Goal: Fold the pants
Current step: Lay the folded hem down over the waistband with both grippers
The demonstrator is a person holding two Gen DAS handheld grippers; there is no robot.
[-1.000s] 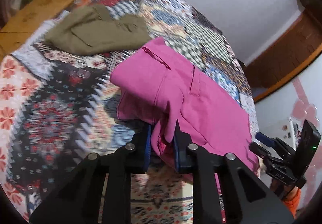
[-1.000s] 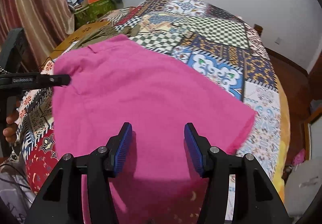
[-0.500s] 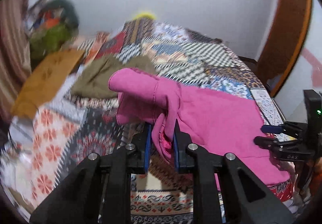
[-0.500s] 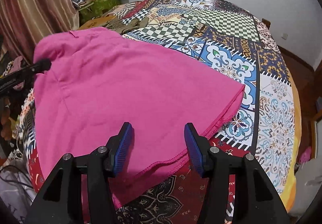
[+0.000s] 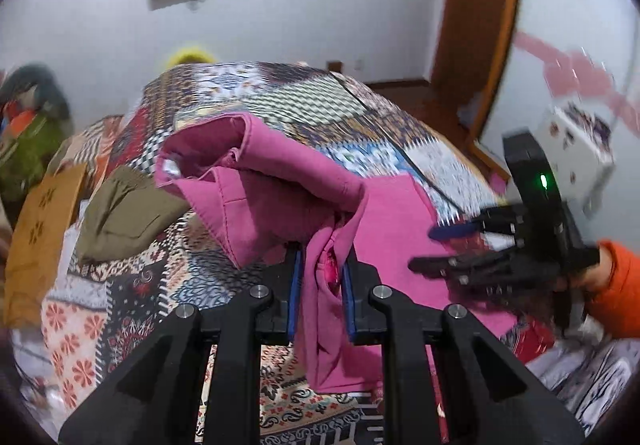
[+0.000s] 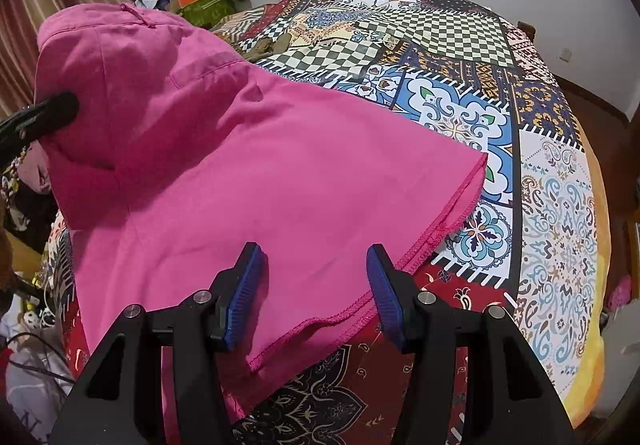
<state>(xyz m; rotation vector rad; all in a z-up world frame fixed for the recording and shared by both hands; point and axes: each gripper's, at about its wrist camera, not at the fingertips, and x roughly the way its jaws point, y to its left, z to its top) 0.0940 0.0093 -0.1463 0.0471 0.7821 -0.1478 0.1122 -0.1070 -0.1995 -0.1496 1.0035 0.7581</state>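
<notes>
Left gripper (image 5: 319,277) is pinching a bunched waistband fold of the pink pants (image 6: 224,165), lifting that end off the patchwork bedspread (image 6: 560,205). Right gripper (image 6: 314,295) is hovering jaws spread over the hem end, nearer it; pants' long axis is running waistband-to-hem between the two grippers.

Open bed (image 6: 460,33): far checkered patches, right side.
Obstacles: raised pink pants (image 6: 240,149) at left; olive garment (image 5: 124,213) beyond.

Patchwork bed (image 6: 460,29) is carrying the pink pants (image 6: 248,173), with olive pants (image 5: 124,213) lying further back on it.
</notes>
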